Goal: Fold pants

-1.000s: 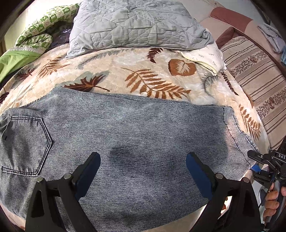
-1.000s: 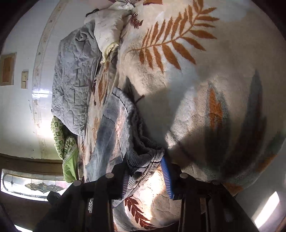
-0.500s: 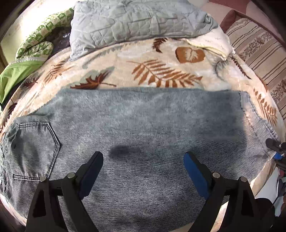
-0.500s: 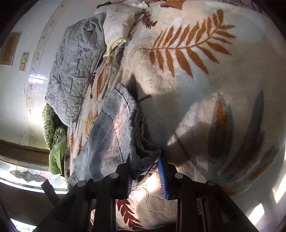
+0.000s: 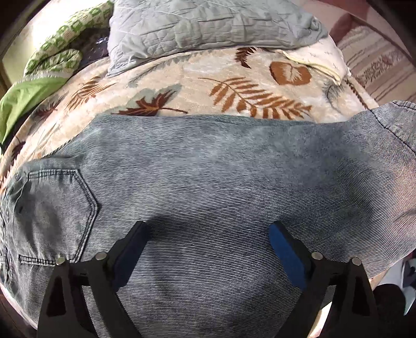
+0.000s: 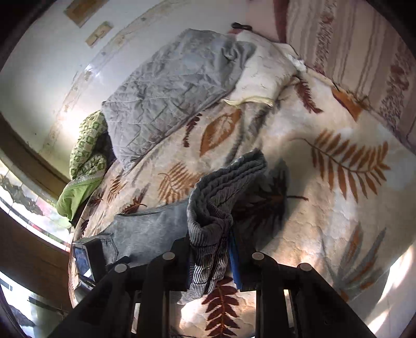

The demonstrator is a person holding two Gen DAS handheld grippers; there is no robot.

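Note:
Blue-grey denim pants (image 5: pixel 208 169) lie flat across the leaf-print blanket (image 5: pixel 182 85), back pocket (image 5: pixel 52 208) at the left. My left gripper (image 5: pixel 208 228) hovers open just above the middle of the pants, nothing between its blue pads. The leg end (image 5: pixel 390 117) is raised off the bed at the right. In the right wrist view my right gripper (image 6: pixel 210 247) pinches that bunched leg end (image 6: pixel 221 187). Its jaws are closing, with the cloth pressed between the pads and hanging in folds above the blanket (image 6: pixel 338 221).
A grey quilted cover (image 5: pixel 208 23) and a white pillow (image 5: pixel 319 59) lie at the back of the bed. A green patterned cloth (image 5: pixel 31 96) sits at the far left. A striped bedcover (image 5: pixel 377 65) lies at the right. The bed's edge runs along the lower right.
My right gripper has risen and rolled, lifting the leg end off the blanket. In the left wrist view the pants' right end now stands up. The left gripper shifted slightly.

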